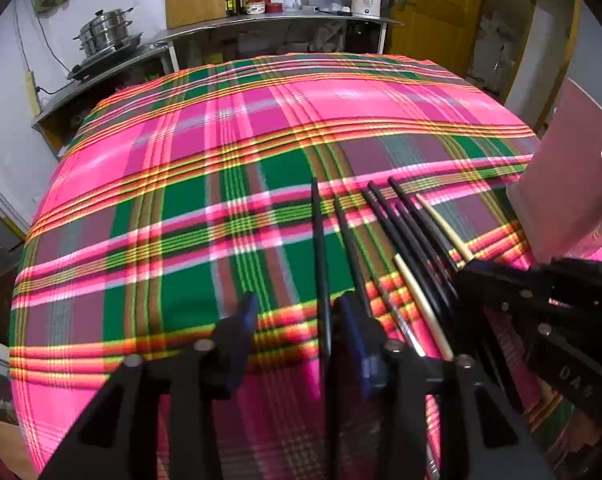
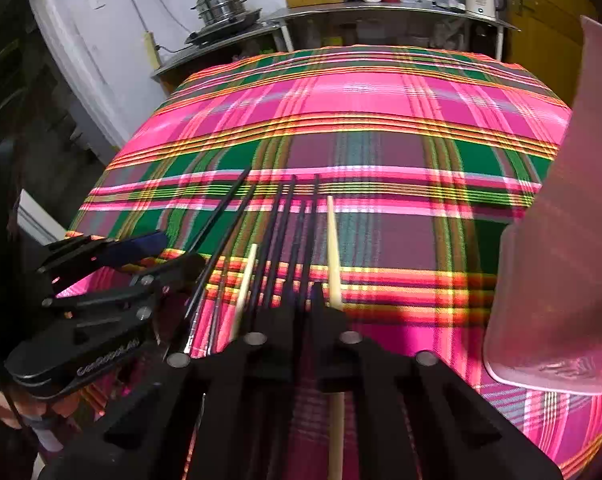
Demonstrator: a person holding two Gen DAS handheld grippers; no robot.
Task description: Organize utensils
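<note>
Several black chopsticks (image 1: pixel 411 224) and two pale wooden ones (image 1: pixel 445 226) lie side by side on the plaid cloth (image 1: pixel 221 160). My left gripper (image 1: pixel 297 320) is open, with one black chopstick (image 1: pixel 320 248) lying between its blue-padded fingers close to the right pad. My right gripper (image 2: pixel 307 300) is shut on black chopsticks (image 2: pixel 297 224) among the bundle, with a pale chopstick (image 2: pixel 333 248) just beside its right finger. In the right wrist view my left gripper (image 2: pixel 141 256) shows at the left of the bundle. A translucent pink container (image 2: pixel 561 260) stands at the right.
The pink container also shows in the left wrist view (image 1: pixel 569 176) at the right edge. Behind the table are a steel counter (image 1: pixel 261 20) with bottles, jars, a kettle, a cutting board and stacked steel pots (image 1: pixel 105 32). A yellow door (image 1: pixel 437 4) is at the back right.
</note>
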